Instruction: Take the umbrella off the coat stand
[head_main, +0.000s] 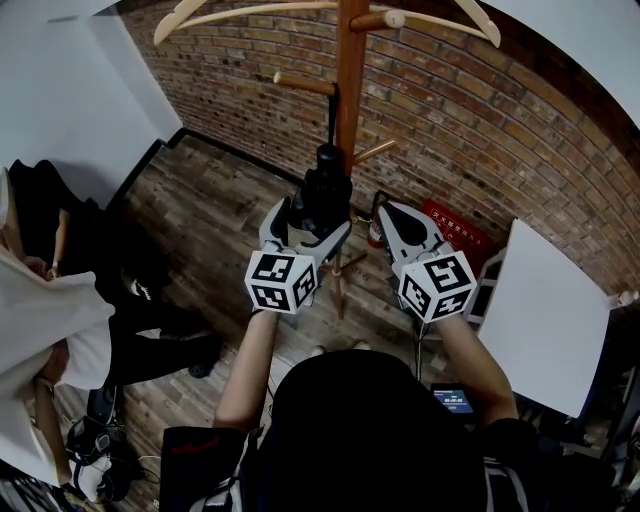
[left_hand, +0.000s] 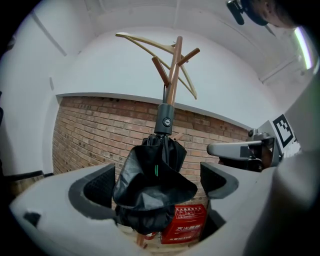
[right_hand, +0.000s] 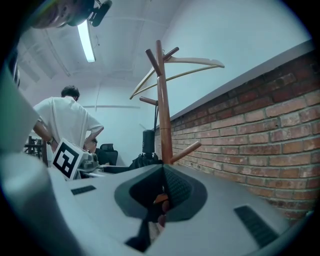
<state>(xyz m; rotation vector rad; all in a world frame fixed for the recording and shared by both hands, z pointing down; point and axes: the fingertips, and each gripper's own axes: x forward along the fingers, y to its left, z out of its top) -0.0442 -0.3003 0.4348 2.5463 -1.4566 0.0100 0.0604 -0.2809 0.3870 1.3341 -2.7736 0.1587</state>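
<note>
A black folded umbrella (head_main: 322, 190) hangs by its strap from a peg of the wooden coat stand (head_main: 350, 80). In the left gripper view the umbrella (left_hand: 150, 175) fills the space between my jaws, its handle (left_hand: 165, 120) up against the stand's pole (left_hand: 172, 75). My left gripper (head_main: 308, 222) is open around the bundled canopy, with a gap between each pad and the fabric. My right gripper (head_main: 380, 222) is shut and holds nothing, level with the left one and just right of the pole (right_hand: 163, 110). Its jaws meet in the right gripper view (right_hand: 162, 192).
A brick wall (head_main: 480, 110) runs behind the stand. A red box (head_main: 455, 228) sits on the floor at its foot. A white tabletop (head_main: 545, 310) is at the right. A person in white (head_main: 40, 300) stands at the left. A wooden hanger (head_main: 250, 12) rests on top.
</note>
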